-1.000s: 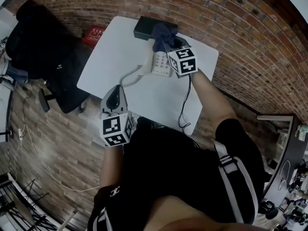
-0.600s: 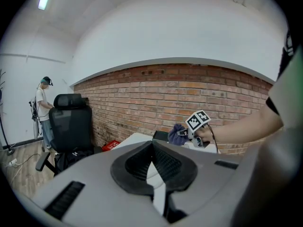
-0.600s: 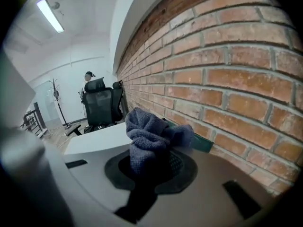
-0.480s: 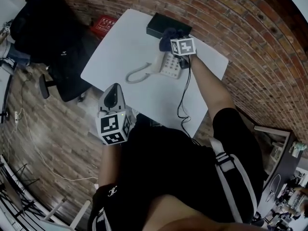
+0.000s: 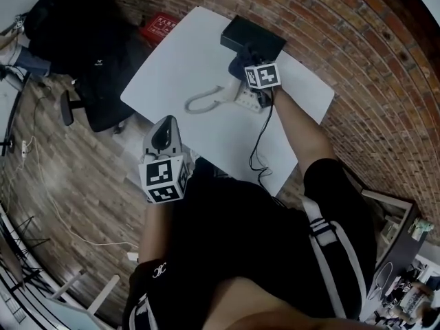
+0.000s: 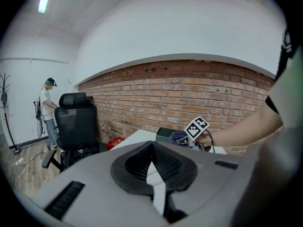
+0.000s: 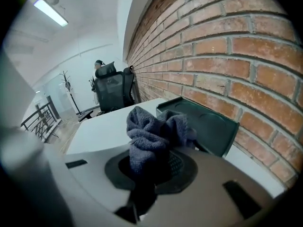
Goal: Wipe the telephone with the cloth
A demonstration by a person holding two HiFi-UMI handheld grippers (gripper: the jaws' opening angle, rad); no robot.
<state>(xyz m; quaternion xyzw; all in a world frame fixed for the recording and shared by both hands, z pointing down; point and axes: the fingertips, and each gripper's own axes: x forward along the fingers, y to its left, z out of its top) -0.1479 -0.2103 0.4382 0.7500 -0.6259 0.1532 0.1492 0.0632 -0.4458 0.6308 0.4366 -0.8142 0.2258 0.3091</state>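
Observation:
The white telephone [image 5: 249, 102] lies on the white table [image 5: 179, 67], its handset [image 5: 203, 104] off to the left and a black cord [image 5: 258, 146] trailing toward me. My right gripper [image 5: 247, 73] hovers over the phone's far end, shut on a bunched dark blue cloth [image 5: 240, 65]. In the right gripper view the cloth [image 7: 151, 129] fills the jaws of my right gripper [image 7: 152, 161]. My left gripper [image 5: 165, 128] stays off the table's near edge, shut with nothing in it. The left gripper view shows my left gripper [image 6: 152, 148] pointing at the far cloth [image 6: 179, 137].
A black box [image 5: 252, 38] sits at the table's far edge by the brick wall, also in the right gripper view as the black box [image 7: 203, 119]. A black office chair [image 5: 89, 67] and a red item [image 5: 159, 26] stand left of the table. A person [image 6: 47, 105] stands far off.
My right gripper has carried the cloth across the telephone toward its far end near the black box. The left gripper has kept its place by the table edge.

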